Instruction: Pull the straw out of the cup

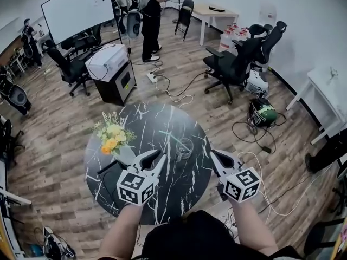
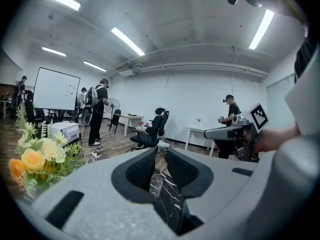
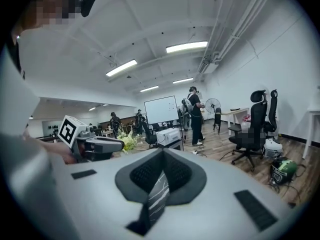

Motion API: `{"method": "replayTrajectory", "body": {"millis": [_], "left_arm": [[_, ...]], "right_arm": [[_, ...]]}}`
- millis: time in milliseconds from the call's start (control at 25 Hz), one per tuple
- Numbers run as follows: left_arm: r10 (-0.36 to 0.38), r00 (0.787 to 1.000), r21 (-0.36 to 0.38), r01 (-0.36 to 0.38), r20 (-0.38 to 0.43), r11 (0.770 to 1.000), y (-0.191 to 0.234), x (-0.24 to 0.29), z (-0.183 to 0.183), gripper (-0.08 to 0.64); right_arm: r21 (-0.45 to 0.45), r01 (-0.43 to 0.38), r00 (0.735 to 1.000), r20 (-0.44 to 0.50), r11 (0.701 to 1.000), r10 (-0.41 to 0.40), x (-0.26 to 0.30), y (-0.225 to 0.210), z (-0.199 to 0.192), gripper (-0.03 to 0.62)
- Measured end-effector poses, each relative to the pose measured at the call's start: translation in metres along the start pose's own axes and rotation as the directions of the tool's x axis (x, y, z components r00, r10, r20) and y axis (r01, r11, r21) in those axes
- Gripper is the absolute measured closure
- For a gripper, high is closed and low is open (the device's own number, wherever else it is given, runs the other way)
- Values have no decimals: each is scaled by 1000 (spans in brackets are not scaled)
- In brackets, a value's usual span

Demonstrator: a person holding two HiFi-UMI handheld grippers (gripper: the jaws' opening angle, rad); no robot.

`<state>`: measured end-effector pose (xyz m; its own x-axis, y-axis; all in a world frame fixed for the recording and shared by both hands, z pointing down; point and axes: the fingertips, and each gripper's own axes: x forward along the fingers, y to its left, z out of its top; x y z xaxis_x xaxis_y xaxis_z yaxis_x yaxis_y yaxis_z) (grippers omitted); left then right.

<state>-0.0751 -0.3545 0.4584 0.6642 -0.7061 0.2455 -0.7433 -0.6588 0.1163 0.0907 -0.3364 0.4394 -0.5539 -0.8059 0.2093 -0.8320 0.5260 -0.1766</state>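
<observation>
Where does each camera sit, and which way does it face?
Head view: on the head, steeply down at round black marble table, clear glass cup; left gripper, right gripper, forearms show.
Left gripper view: on left gripper, along parted jaws towards cup; right gripper shows.
Right gripper view: on right gripper, along closed jaws; left gripper shows.
All share yellow flowers.

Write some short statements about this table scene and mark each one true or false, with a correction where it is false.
1. The straw is in the cup. True.
2. The flowers stand to the right of the cup in the head view. False: they stand to its left.
3. The right gripper holds the straw. False: its fingers are shut on nothing, away from the cup.
4. The table is round and dark. True.
</observation>
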Motion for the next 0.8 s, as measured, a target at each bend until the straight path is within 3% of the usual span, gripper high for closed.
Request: {"method": "replayTrajectory", "body": {"millis": [240, 400, 720, 800], "left_arm": [[-15, 1000, -23, 14, -15, 1000, 11, 19, -7, 409], [-11, 999, -35, 10, -52, 999, 18, 40, -13, 340], [17, 997, -52, -20, -70, 998, 33, 80, -20, 288], [16, 997, -64, -21, -76, 998, 35, 91, -26, 248]], "right_arm": [[10, -14, 999, -42, 1000, 14, 17, -1, -14, 586], [24, -25, 998, -64, 999, 26, 33, -19, -17, 586], [60, -46, 992, -111, 997, 52, 59, -54, -33, 586], [68, -48, 991, -119, 997, 56, 65, -60, -37, 586]]}}
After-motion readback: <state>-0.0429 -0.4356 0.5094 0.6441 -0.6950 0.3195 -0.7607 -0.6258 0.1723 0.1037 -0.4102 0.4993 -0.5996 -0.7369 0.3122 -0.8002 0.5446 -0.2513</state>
